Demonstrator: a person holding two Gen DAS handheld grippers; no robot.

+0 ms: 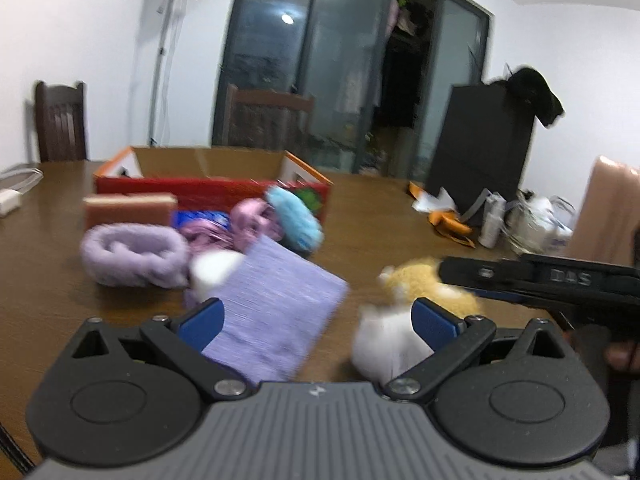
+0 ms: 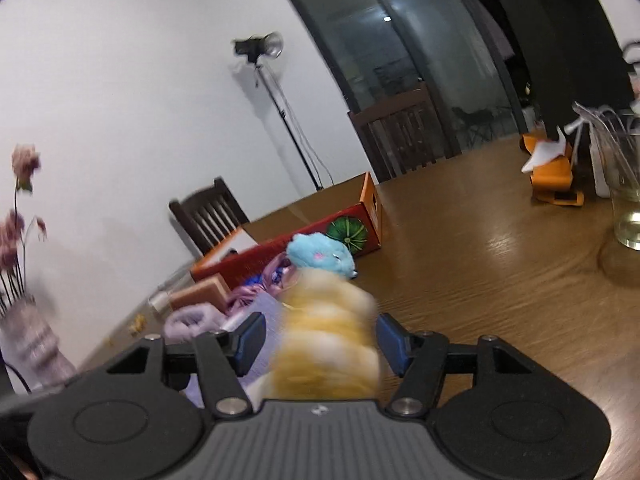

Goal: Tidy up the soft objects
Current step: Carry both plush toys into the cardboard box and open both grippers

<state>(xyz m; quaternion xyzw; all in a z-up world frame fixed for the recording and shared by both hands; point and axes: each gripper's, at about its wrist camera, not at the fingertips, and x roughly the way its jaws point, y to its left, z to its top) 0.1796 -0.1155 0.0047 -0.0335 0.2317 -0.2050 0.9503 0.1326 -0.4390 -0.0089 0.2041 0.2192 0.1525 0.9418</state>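
Note:
A yellow-and-white plush toy (image 2: 328, 336) lies on the brown table between the jaws of my right gripper (image 2: 320, 342). The right pad is against its fur, and a small gap shows at the left pad. In the left wrist view the same plush (image 1: 424, 288) lies on the table with the right gripper's fingers (image 1: 500, 272) reaching in from the right. My left gripper (image 1: 318, 320) is open wide over a lilac cloth (image 1: 276, 304), gripping nothing. Behind lie a blue plush (image 1: 294, 216), a pink scrunchie (image 1: 250, 216), a fluffy lilac headband (image 1: 132, 256) and a white puff (image 1: 214, 270).
An open red cardboard box (image 1: 216, 190) stands behind the pile, with a pink sponge block (image 1: 128, 208) in front of it. A glass jar (image 2: 628, 200), orange paper (image 2: 552, 176) and a bottle (image 1: 492, 220) crowd the right side. A vase of flowers (image 2: 28, 336) stands left. Chairs line the far edge.

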